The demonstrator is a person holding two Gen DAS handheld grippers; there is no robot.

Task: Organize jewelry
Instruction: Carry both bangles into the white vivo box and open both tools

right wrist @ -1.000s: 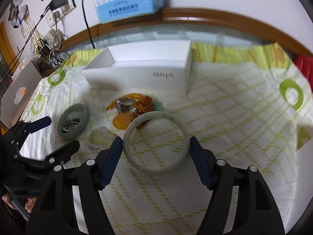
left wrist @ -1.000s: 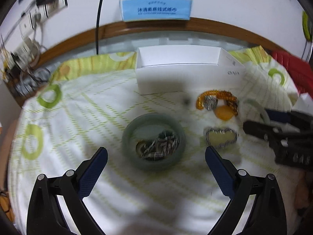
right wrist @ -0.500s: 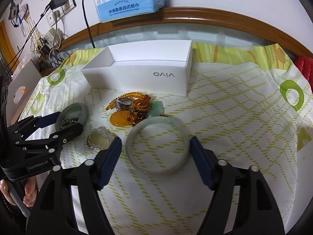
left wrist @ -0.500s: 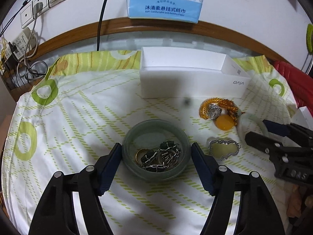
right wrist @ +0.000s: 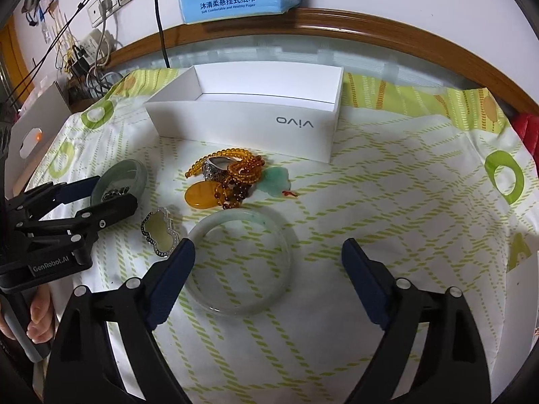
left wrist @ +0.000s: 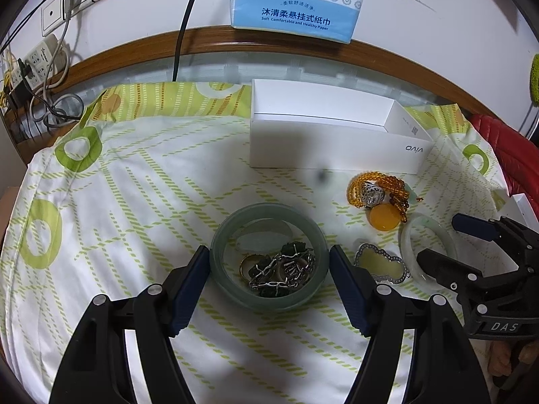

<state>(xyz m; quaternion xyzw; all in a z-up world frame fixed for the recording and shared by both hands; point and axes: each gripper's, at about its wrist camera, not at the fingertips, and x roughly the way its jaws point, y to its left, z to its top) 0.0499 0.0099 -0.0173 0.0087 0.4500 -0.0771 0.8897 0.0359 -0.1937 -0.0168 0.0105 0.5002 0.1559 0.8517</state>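
The left gripper closes its jaws on the green bangle, at its outer rim. The right gripper stands wide around the pale bangle. Both look stiff, smooth and breakable.

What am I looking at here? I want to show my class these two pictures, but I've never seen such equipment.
A person holds two hand tools, each with tongs and a wide-angle camera looking along them. One picture comes from each tool.

The left tongs straddle a dark green bangle ringing small chains and rings, seemingly touching its sides. The right tongs are open around a pale bangle; only one finger looks near it.

On the green-patterned cloth also lie amber beads, a silver ring, a framed pendant and an open white box.
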